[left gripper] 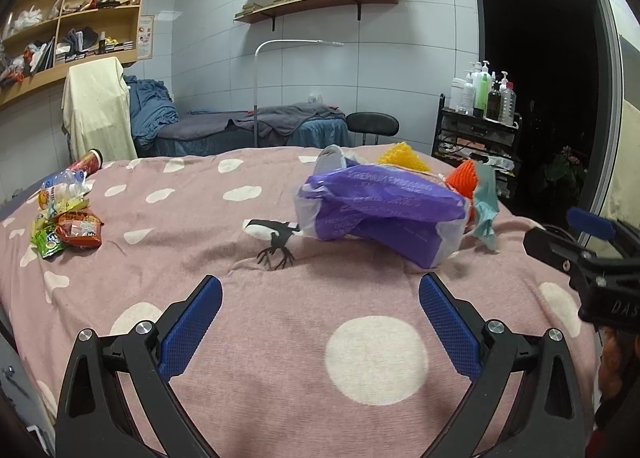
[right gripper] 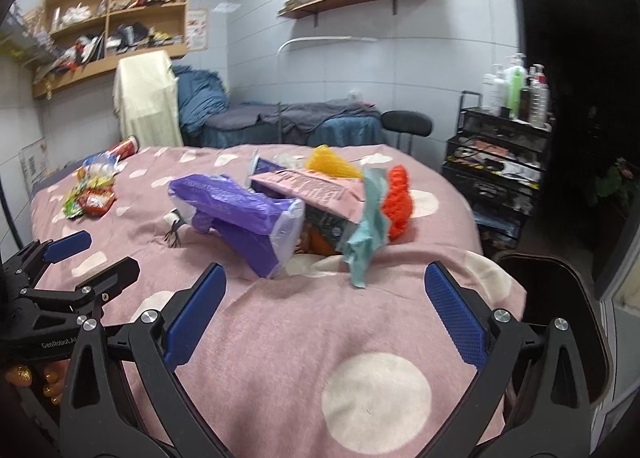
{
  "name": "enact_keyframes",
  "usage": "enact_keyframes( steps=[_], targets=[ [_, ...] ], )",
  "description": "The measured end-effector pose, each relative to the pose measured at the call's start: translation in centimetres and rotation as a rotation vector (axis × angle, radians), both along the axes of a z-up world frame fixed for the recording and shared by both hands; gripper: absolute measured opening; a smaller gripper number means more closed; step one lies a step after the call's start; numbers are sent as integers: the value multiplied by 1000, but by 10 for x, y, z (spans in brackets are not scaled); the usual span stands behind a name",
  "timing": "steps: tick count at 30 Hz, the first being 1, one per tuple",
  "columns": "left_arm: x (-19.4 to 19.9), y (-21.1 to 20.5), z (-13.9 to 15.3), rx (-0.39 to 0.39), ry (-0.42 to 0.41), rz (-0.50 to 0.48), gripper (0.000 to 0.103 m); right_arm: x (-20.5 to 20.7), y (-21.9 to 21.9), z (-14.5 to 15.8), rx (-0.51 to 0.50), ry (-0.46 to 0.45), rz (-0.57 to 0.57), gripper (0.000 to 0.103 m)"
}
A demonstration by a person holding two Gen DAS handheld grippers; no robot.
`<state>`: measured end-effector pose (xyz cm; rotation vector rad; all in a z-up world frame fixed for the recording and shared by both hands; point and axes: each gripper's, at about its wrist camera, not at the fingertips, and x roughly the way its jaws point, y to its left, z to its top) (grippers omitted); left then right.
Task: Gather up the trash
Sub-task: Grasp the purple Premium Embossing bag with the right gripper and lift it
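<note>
Pink spotted bedspread (left gripper: 280, 338) fills both frames; nothing looks collected yet. Purple bag (left gripper: 376, 209) sits mid-frame, wrappers (left gripper: 68, 225) at left. Left gripper (left gripper: 320, 322) and right gripper (right gripper: 326, 318) gape empty.

Purple wrapper (left gripper: 380, 201) on pink blanket (left gripper: 280, 318) with white dots.

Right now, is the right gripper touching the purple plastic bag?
Apart. The right wrist view shows the right gripper open, with bare pink bedspread between its fingers and the purple plastic bag.
</note>
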<state>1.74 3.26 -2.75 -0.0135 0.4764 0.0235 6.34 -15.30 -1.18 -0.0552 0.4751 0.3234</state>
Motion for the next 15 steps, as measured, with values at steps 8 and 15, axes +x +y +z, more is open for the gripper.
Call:
enact_keyframes(
  steps=[8,15],
  targets=[
    [9,12,-5,22,56,0,98,54,57,-1,-173,57,178,98],
    [16,6,-11,33,115,-42,98,83,91,-5,-336,29,215,83]
  ],
)
